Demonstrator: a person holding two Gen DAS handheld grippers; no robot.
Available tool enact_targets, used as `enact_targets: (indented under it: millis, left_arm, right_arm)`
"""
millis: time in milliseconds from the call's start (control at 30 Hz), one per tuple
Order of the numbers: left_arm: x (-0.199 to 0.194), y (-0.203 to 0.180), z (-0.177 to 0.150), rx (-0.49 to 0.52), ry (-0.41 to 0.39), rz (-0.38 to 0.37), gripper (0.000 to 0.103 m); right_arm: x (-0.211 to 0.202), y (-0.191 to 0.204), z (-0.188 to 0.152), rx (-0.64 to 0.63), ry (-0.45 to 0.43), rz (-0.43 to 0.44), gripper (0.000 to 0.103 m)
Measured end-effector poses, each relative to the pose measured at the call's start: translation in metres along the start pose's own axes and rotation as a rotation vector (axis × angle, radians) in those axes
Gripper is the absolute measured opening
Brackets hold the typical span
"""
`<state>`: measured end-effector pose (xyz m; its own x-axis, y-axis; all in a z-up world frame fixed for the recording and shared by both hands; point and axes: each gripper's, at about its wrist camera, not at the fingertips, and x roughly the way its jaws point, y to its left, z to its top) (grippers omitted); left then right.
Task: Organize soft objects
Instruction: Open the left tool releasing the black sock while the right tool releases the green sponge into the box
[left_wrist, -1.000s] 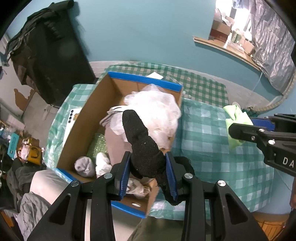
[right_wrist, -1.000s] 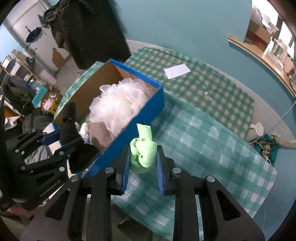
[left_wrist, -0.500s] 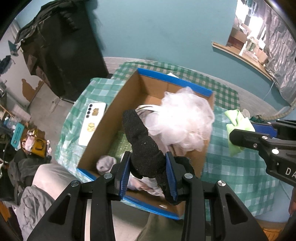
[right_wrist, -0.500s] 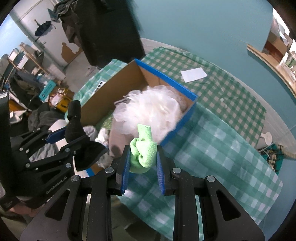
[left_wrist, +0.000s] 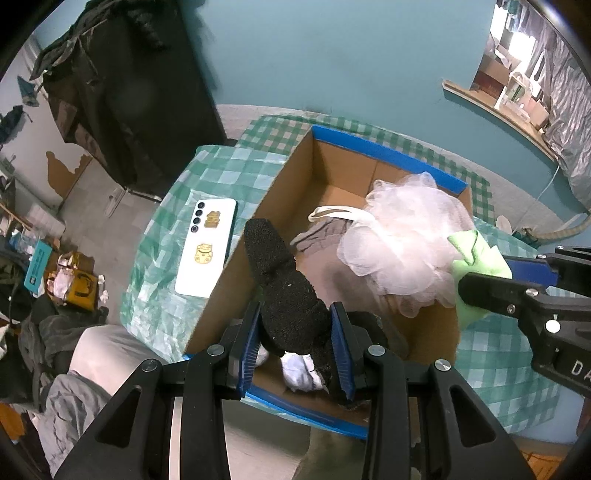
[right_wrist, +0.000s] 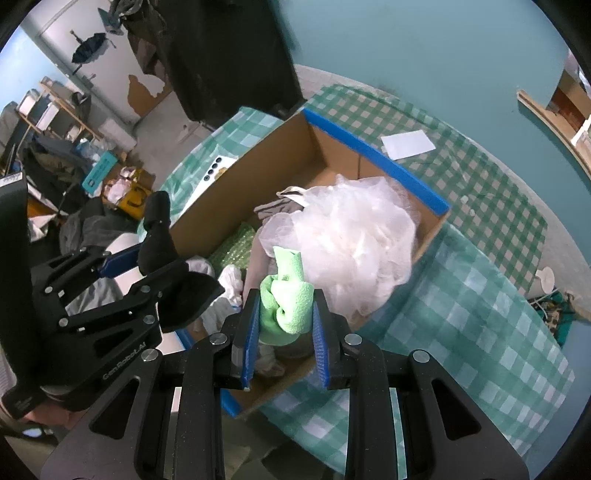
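Left gripper (left_wrist: 294, 341) clamped on a black sock (left_wrist: 286, 295), fuzzy knit, bent in the middle with its rounded toe end sticking up past the jaws, hanging over the near left part of the cardboard box (left_wrist: 280, 206). Right gripper (right_wrist: 282, 328) squeezed tight on a lime green cloth (right_wrist: 286, 304), soft terry look, bunched into a knot with one flap poking up, above the box's near edge. Inside the box: big frothy white mesh bath pouf (right_wrist: 351, 243) toward the right side, grey fabric (left_wrist: 325, 236) with a white strap beside it, white balled socks (right_wrist: 221, 291) in the near corner, green bubble wrap (right_wrist: 232, 247) along the left wall. Box with blue taped rim sitting on the green checked counter (right_wrist: 461, 314). White phone (left_wrist: 207, 247) face down just left of the box, white paper slip (right_wrist: 408, 144) beyond its far side
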<state>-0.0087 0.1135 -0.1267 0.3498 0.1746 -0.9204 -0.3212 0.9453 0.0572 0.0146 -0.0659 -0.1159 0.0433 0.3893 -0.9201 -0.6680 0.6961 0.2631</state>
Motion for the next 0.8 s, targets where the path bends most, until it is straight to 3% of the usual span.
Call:
enact_targets:
  millis: [367,500,600,667,800]
  left_arm:
    - [0.017,0.011,-0.001,0.036,0.035,-0.01,0.037]
    - [0.024,0.014,-0.002,0.04,0.052,-0.02,0.037]
    - [0.026,0.018,-0.003,0.029,0.063,-0.029,0.041]
    - [0.027,0.018,-0.004,0.033,0.063,-0.028,0.054]
    - [0.024,0.016,-0.003,0.063,0.042,-0.029,0.061]
  right_arm:
    - [0.023,0.014,0.007,0.003,0.043,0.009,0.025]
    - [0.028,0.013,0.007,0.017,0.051,0.008,0.032]
    - [0.029,0.011,0.007,0.034,0.058,0.014,0.033]
    - [0.029,0.009,0.006,0.05,0.057,0.023,0.034]
    - [0.026,0.006,0.006,0.068,0.047,0.027,0.043]
